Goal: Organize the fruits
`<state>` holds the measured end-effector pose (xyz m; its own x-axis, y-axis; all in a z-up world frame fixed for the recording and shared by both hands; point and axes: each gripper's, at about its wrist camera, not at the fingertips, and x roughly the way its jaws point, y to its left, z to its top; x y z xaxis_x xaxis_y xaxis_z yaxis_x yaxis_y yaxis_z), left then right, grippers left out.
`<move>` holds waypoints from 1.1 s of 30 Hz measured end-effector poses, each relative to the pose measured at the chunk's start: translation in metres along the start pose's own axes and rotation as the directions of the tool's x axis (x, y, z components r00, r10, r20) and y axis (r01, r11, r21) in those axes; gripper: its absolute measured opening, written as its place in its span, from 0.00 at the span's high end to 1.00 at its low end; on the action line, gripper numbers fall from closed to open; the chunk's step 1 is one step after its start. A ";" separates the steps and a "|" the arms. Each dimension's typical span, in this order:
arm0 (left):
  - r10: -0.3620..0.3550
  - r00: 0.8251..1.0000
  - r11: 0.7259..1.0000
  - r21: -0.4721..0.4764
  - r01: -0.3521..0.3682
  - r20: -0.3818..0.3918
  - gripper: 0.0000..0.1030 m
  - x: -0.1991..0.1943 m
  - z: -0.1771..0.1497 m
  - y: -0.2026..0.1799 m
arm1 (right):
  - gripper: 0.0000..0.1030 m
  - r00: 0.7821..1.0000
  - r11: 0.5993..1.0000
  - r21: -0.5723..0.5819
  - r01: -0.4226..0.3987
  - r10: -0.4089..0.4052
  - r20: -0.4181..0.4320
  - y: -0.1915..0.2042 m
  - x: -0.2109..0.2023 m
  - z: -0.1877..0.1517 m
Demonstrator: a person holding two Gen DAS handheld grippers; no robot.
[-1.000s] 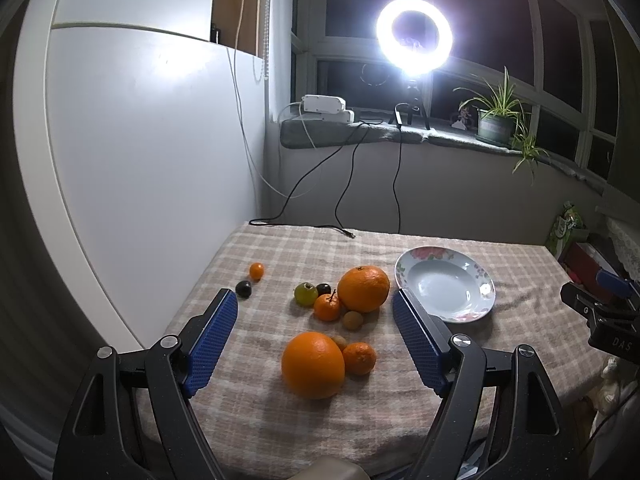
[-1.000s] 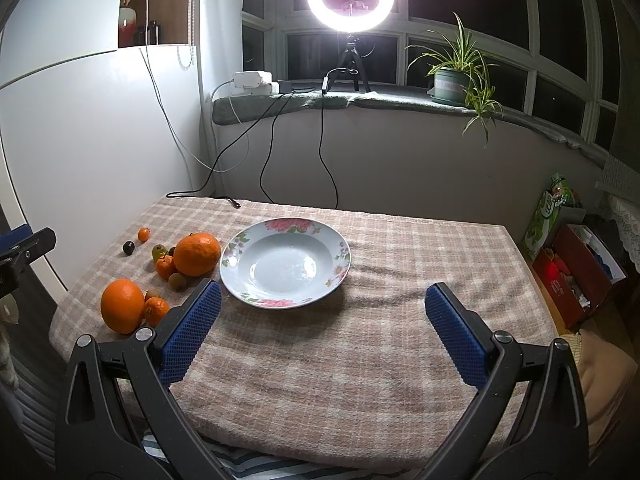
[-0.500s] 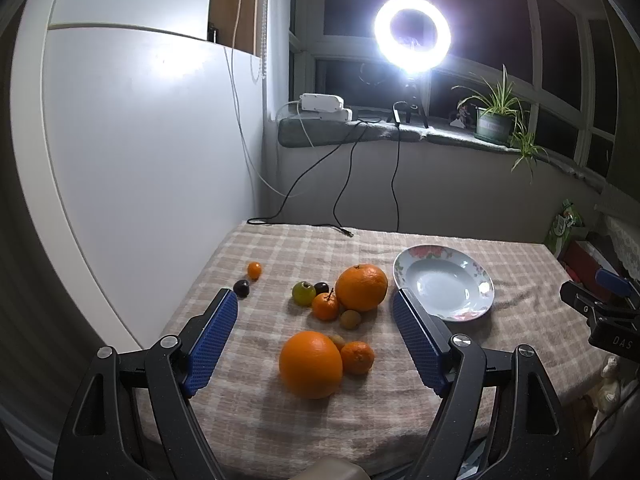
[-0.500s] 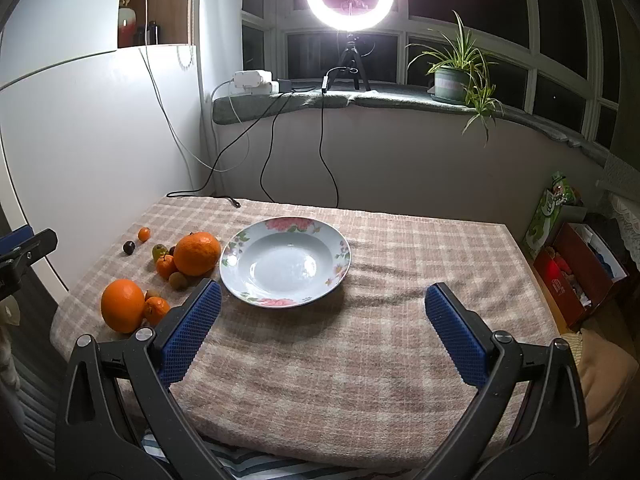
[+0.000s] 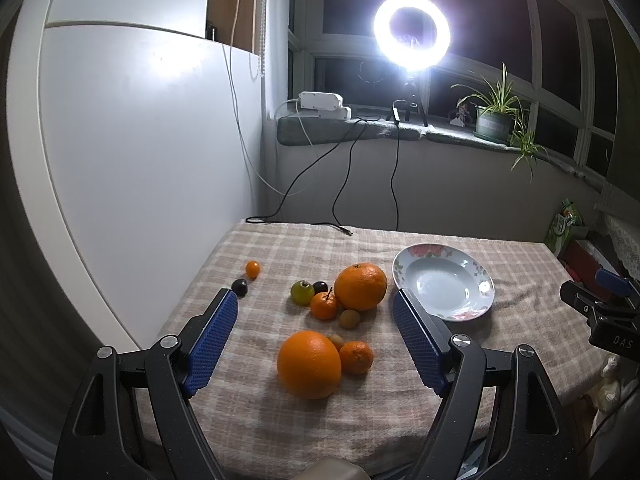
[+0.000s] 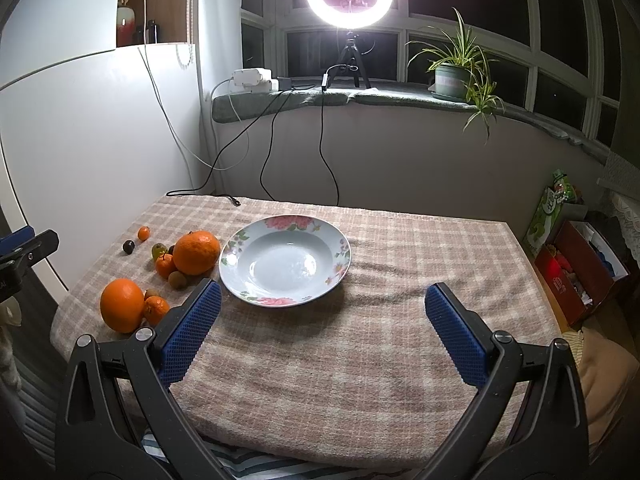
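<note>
The letters "DAS" are printed in pale type on the black body of the right gripper (image 5: 608, 312), seen at the left wrist view's edge.

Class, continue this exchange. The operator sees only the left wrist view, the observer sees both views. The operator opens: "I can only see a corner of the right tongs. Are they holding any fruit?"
Observer: No. The right tongs are open wide with nothing between them.
Operator: Where are they pointing?
Observer: Roughly at the near rim of the plate, with one finger showing just in front of its left side.
Operator: Is any fruit on the near right part of the table that those tongs hide from me?
Observer: None that I can see, only bare tablecloth.
</note>
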<state>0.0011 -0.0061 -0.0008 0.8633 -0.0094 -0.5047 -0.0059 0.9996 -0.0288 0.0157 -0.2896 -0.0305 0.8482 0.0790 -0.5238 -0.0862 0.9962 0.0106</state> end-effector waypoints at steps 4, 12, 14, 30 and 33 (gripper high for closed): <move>0.000 1.000 1.000 0.000 0.000 -0.001 0.22 0.000 0.000 0.000 | 0.00 1.000 1.000 0.000 -0.001 0.001 -0.001 0.000 0.001 0.000; -0.006 1.000 1.000 -0.002 0.006 -0.009 0.22 0.005 -0.001 0.000 | 0.00 1.000 1.000 0.000 -0.006 0.006 -0.011 0.001 0.004 -0.001; -0.009 1.000 1.000 -0.003 0.009 -0.012 0.22 0.006 -0.002 0.000 | 0.00 1.000 1.000 0.001 -0.007 0.007 -0.014 0.002 0.006 -0.002; -0.035 0.998 0.999 -0.032 0.033 -0.054 0.22 0.021 -0.011 0.020 | 0.00 0.994 0.995 0.015 -0.094 0.095 -0.057 0.007 0.022 -0.002; -0.055 0.995 0.997 -0.064 0.050 -0.081 0.22 0.027 -0.019 0.034 | 0.00 0.988 0.991 0.011 -0.134 0.134 -0.071 0.013 0.027 -0.002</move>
<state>0.0142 0.0272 -0.0317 0.8186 -0.0666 -0.5704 0.0047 0.9940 -0.1093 0.0363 -0.2747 -0.0464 0.7898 0.2090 -0.5767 -0.1931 0.9771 0.0897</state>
